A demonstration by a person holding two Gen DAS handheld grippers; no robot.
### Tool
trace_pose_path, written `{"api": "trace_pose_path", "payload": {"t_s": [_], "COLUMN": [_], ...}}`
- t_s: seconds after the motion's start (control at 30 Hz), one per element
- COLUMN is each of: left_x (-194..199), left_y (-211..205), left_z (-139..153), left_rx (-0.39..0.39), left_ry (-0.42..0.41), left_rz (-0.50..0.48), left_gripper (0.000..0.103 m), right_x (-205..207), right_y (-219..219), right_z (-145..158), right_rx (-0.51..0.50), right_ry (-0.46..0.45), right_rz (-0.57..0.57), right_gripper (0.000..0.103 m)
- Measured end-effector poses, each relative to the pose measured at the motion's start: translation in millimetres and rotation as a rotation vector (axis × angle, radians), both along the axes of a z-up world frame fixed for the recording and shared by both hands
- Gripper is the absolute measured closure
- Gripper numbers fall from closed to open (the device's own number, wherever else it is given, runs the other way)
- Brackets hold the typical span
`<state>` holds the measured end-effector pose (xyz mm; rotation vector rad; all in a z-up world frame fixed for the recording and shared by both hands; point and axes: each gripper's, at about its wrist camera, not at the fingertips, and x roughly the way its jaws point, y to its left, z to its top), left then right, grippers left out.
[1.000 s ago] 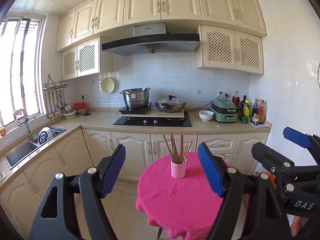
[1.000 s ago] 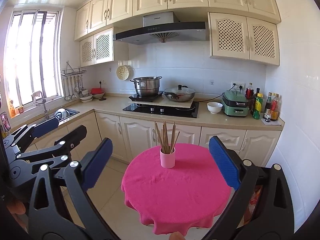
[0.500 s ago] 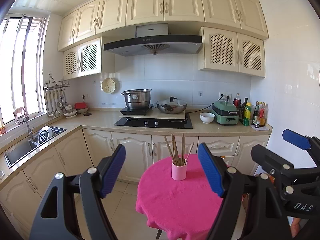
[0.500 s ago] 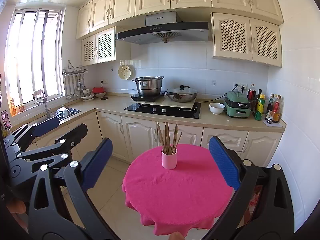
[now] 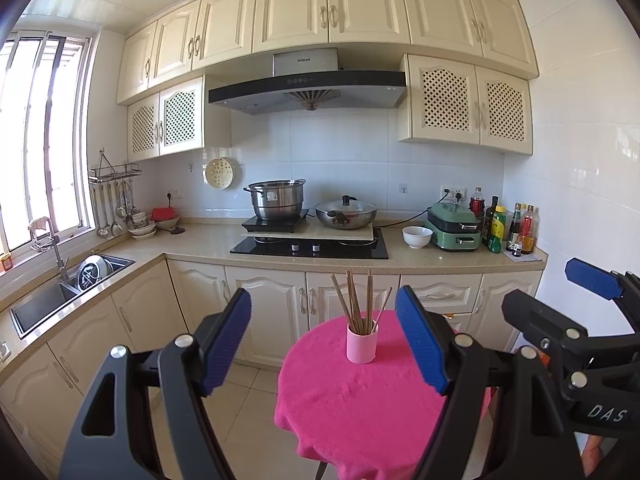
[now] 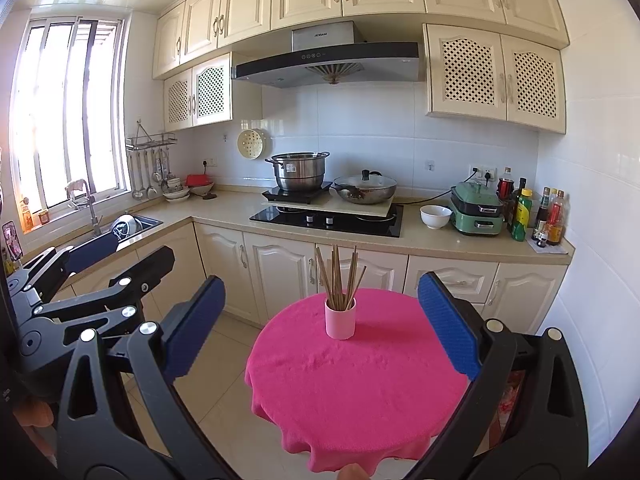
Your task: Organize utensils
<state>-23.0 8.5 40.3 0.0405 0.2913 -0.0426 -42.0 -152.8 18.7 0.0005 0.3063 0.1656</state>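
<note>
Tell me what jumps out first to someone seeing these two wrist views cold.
The hot-pink tablecloth on the small round table in mid-kitchen grabs the eye, with a pink cup of wooden chopsticks standing upright near its far edge. Next come the blue-padded jaws framing each view: the left gripper and right gripper both stand open, short of the table, holding nothing.

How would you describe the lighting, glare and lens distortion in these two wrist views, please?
Left wrist view: fisheye bends the upper cabinets, corners vignette black, and the window is overexposed. Right wrist view: stronger window glare washes out the frame's left edge; the pink cup and chopsticks stay sharp, evenly daylit.
</note>
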Motion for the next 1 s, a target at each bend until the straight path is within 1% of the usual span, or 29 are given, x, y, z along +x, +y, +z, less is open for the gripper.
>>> {"api": "trace_pose_path", "payload": {"t_s": [1.0], "left_x": [5.7], "left_y": [-0.1], "left_z": [0.0], "left_rx": [0.007], "left_ry": [0.001], "left_rz": [-0.002], "left_gripper": [0.029], "right_x": [6.7], "right_y": [-0.5], "right_z": [-0.4], "right_rx": [0.0], "right_ry": [0.004], "right_rz": [0.001], "right_gripper": [0.008]}}
